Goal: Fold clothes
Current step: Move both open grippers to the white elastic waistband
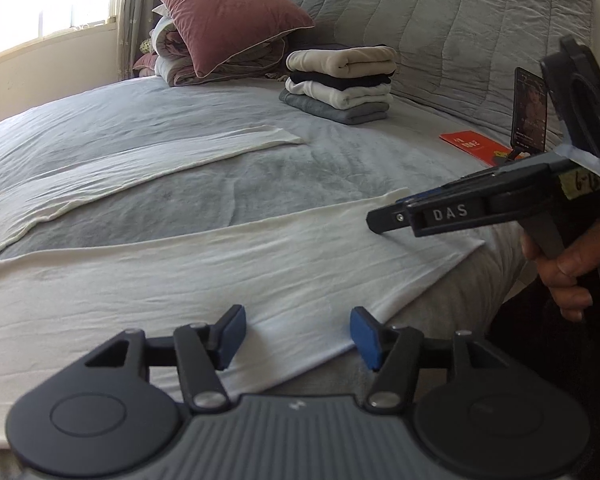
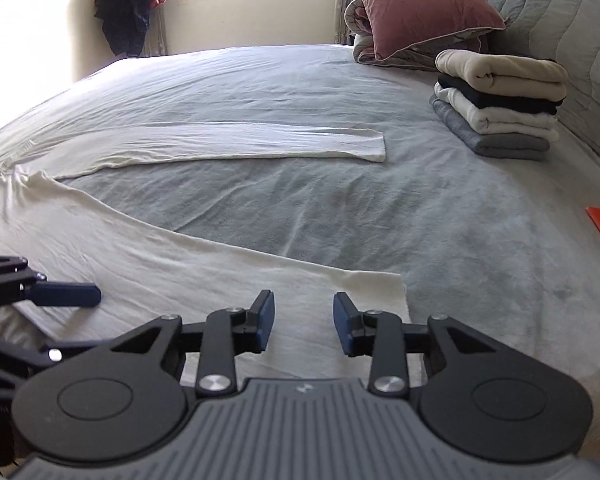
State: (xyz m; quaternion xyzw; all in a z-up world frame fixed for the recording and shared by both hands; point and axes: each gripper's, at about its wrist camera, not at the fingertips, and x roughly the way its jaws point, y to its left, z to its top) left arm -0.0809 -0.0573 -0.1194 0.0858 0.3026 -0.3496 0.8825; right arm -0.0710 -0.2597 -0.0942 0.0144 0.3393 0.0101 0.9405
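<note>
Matt white knit garment (image 2: 188, 264) (creased) on plush bedspread (image 2: 340, 216).

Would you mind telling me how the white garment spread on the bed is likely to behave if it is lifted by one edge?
The white garment looks thin and wrinkled, so it will probably drape limply. It should be light. Its long sleeve would likely trail across the bed.

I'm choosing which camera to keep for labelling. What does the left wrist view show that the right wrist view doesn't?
Only the left wrist view: a propped phone and the person's hand holding the right hand-held gripper.
Only the right wrist view: dark clothes hanging by the window.
Both: the white garment spread on the bed, the folded stack, the pink pillow, the red booklet.
</note>
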